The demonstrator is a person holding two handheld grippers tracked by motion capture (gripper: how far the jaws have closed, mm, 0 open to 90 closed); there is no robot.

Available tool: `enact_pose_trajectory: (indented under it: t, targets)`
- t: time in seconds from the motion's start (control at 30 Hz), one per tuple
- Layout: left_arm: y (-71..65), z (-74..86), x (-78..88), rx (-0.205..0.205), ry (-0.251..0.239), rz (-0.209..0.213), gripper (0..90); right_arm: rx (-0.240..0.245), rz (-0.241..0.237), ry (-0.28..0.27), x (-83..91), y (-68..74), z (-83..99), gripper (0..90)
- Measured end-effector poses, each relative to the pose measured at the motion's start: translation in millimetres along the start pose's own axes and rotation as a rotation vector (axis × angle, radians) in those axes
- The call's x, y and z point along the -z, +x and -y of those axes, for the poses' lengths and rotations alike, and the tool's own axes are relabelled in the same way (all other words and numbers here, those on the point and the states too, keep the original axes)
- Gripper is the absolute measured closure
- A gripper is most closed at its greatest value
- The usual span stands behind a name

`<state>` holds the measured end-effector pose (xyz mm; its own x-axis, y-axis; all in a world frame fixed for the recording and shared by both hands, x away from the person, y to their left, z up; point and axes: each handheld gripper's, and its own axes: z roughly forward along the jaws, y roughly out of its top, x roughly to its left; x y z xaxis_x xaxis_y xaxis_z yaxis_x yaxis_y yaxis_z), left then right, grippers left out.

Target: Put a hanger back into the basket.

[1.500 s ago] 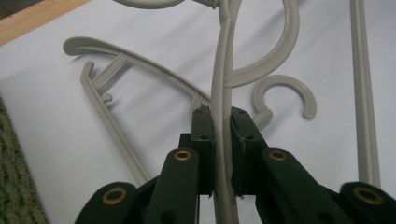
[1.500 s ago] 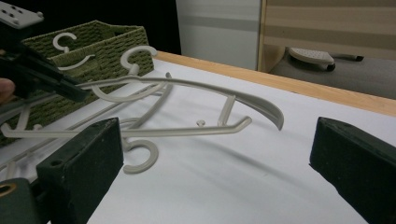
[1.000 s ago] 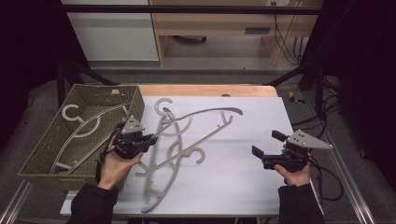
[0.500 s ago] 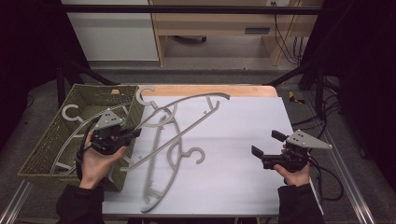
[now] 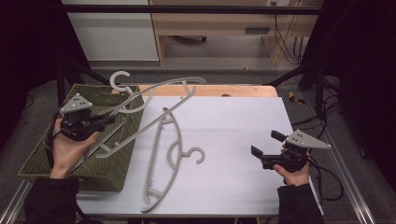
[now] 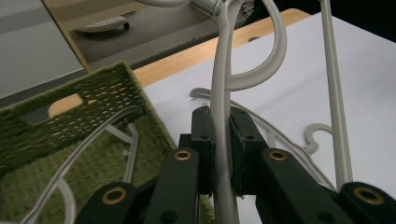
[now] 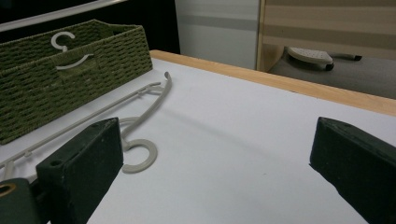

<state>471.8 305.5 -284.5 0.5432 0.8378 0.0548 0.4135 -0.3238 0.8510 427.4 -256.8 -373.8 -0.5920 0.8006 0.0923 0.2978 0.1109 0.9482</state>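
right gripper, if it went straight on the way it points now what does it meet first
The open right gripper points left across the white table. The first thing in its line looks like the grey hanger lying flat, hook end nearest; depth is hard to judge.

pale grey hanger (image 5: 154, 100) in the black left gripper (image 5: 105, 120), over a green woven basket (image 5: 116, 172); white table (image 5: 233, 140) with a tan wooden edge.
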Motion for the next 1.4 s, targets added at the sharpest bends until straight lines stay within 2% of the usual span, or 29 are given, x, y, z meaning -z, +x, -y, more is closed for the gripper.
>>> enact_pose_trajectory:
  t: [0.3,0.4,0.47,0.57,0.7,0.97,1.17,1.4]
  targets:
    - [36.6,6.2,15.0,0.024,-0.007,-0.060,81.4,-0.002,0.001,0.001,-0.5,0.1,0.0,2.8]
    - [47.1,10.5,17.8,0.026,-0.002,-0.082,81.4,-0.001,0.002,0.002,-1.0,0.2,0.2,2.8]
    - [52.6,13.6,19.8,0.010,0.003,-0.096,81.4,0.000,0.003,0.002,-1.6,0.3,0.3,2.8]
    - [61.2,19.2,22.1,0.012,-0.009,-0.115,81.4,0.000,0.002,0.006,-2.2,0.4,0.5,2.8]
    - [75.6,28.2,24.8,0.022,-0.029,-0.125,81.4,0.001,0.003,0.007,-2.5,0.5,0.5,2.8]
    - [105.4,50.4,30.1,0.060,-0.027,-0.163,81.4,0.002,0.002,0.014,-3.4,0.7,1.0,2.8]
    - [125.3,72.0,36.1,0.094,-0.018,-0.175,81.4,0.001,0.005,0.012,-4.2,1.0,1.2,2.7]
    - [136.6,87.2,44.3,0.103,0.007,-0.181,81.4,0.001,0.006,0.015,-4.8,0.8,1.4,2.8]
